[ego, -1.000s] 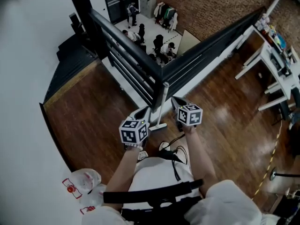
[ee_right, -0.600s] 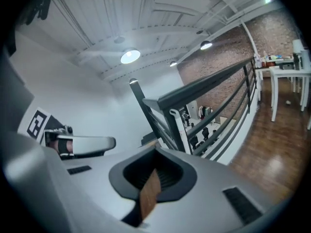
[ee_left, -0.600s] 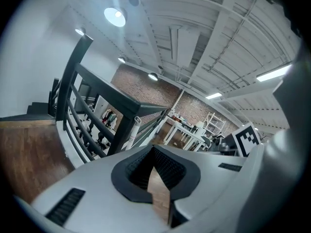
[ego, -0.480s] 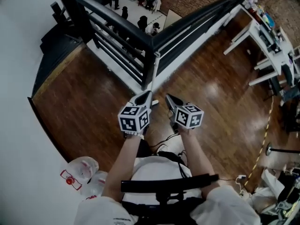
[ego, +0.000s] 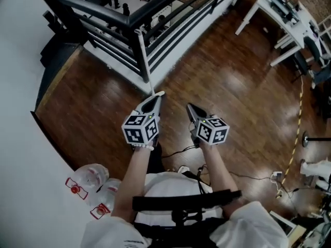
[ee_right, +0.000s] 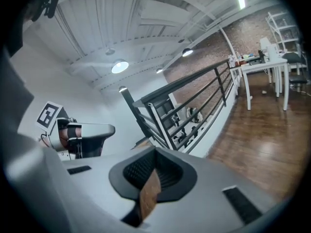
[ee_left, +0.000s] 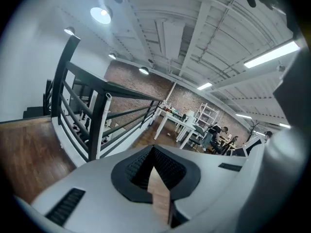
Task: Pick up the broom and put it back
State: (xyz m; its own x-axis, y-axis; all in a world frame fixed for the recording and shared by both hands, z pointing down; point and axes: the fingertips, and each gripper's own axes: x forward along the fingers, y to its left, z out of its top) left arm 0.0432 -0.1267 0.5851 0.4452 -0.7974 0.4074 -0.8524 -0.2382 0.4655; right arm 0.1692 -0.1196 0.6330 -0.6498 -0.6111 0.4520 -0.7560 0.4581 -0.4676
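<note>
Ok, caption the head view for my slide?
Left gripper and right gripper, both shut and empty, point toward the white-handled broom leaning on the black metal railing.

A black railing (ego: 93,8) edges the glossy wooden floor (ego: 232,87), with a white wall (ego: 15,112) left and white tables (ego: 289,15) right.

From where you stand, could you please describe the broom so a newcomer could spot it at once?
Find the black railing that bounds the wooden floor and follow it to its corner. The broom stands there against it, the only thin white pole among the dark bars.
</note>
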